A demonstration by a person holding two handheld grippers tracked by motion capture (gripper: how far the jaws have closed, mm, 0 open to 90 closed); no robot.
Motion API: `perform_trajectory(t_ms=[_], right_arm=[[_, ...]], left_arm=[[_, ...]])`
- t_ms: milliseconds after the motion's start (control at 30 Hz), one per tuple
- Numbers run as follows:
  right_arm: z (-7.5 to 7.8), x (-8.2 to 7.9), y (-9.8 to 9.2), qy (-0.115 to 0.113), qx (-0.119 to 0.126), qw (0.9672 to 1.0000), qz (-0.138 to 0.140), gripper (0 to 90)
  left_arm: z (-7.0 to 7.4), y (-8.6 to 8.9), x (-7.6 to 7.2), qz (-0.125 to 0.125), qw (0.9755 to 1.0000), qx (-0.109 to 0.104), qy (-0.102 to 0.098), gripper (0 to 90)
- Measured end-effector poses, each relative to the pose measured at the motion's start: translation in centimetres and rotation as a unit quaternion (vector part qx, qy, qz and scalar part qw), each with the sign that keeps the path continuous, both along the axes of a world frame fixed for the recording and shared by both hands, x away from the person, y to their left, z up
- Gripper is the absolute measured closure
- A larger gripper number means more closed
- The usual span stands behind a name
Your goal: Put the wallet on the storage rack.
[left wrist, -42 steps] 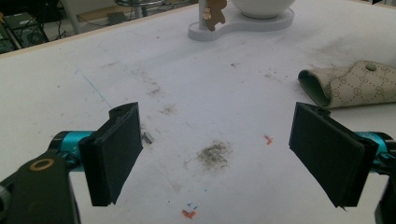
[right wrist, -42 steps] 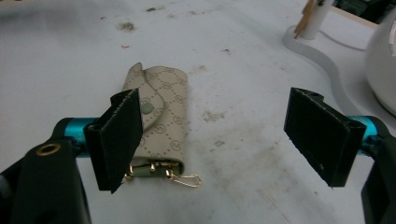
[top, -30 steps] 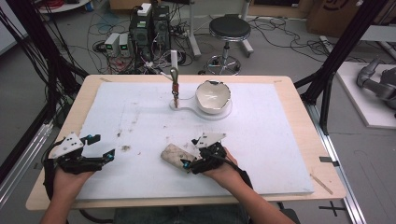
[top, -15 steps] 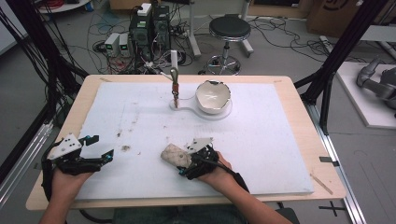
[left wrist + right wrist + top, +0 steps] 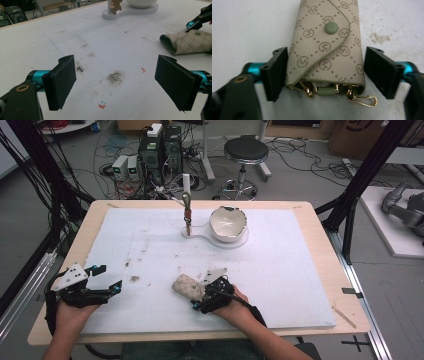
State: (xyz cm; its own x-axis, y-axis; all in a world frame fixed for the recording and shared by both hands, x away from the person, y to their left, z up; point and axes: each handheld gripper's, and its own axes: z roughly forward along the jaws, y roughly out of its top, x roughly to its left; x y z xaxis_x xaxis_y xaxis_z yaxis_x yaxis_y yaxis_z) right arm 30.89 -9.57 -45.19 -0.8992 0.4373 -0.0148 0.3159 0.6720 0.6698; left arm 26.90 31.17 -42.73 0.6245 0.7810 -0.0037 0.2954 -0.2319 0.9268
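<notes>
2 grippers, 1 key pouch, 1 bowl, 1 small stand w/ a hanging charm, all on the white-topped counter (image 5: pixel 300 270).

Left gripper (image 5: pixel 106 279) sits at the near left, held in a hand (image 5: pixel 70 312), jaws wide apart w/ nothing between them. Right gripper (image 5: pixel 197 297) is near centre, held in the other hand (image 5: pixel 232 307), pointing left at the key pouch (image 5: pixel 187 286).

The pouch lies flat on the counter, near centre, just left of the right hand. The white bowl (image 5: pixel 228 223) stands far centre on a flat white base (image 5: pixel 200 236); the stand w/ the charm (image 5: pixel 188 212) rises from that base's left end.

High view gives the whole layout but no pouch detail. Right gripper view shows it: beige monogram fabric (image 5: pixel 327 42), 1 green snap button (image 5: pixel 331 27) on a curved flap, gold clips (image 5: pixel 362 99) poking out of the near open end. There the jaws straddle the pouch: left pad at its edge, right pad w/ a small gap, so apart, not clamped.

Left gripper view adds the counter's grime: grey dust patch (image 5: pixel 115 76), a few red marks (image 5: pixel 101 106), plus the pouch (image 5: pixel 187 45) far right w/ the right gripper's tip (image 5: pixel 197 21) beside it.
</notes>
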Motion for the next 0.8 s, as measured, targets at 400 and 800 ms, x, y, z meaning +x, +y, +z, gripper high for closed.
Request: perform_trajectory(t_ms=[400, 800], right_arm=[[0.6, 0.2, -0.5, -0.005, 0.005, 0.9999, 0.008, 33.8], [2.6, 0.9, -3.3, -0.037, 0.048, 0.9978, -0.029, 34.1]], left_arm=[[0.0, 0.0, 0.2, -0.001, 1.0000, 0.001, 0.000, 17.1], [-0.1, -0.8, 1.1, -0.012, 0.9999, 0.002, 0.001, 17.1]])
